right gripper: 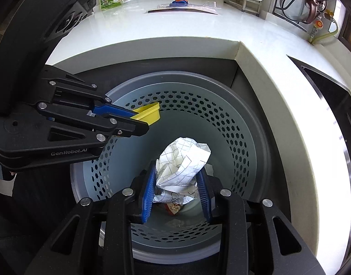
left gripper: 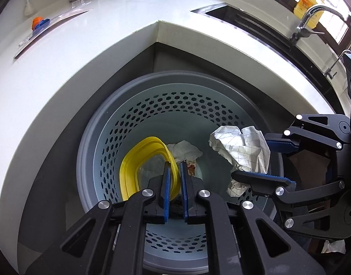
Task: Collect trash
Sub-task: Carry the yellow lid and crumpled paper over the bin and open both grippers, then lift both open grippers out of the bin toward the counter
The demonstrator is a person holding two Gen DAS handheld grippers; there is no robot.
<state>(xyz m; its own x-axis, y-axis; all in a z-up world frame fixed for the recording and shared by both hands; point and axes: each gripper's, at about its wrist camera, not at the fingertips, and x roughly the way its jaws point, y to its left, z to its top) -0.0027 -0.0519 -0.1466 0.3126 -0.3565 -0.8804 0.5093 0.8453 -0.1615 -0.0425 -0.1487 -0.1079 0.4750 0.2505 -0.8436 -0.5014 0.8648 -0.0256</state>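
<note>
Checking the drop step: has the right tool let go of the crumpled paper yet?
No, the right tool clamps the crumpled paper between its blue pads above the bin.

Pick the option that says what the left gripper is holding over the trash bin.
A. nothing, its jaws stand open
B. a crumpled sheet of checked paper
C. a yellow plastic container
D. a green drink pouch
C: the left gripper has its blue pads closed on the rim of the yellow plastic container above the perforated trash bin; the crumpled checked paper sits in the right gripper instead.
</note>
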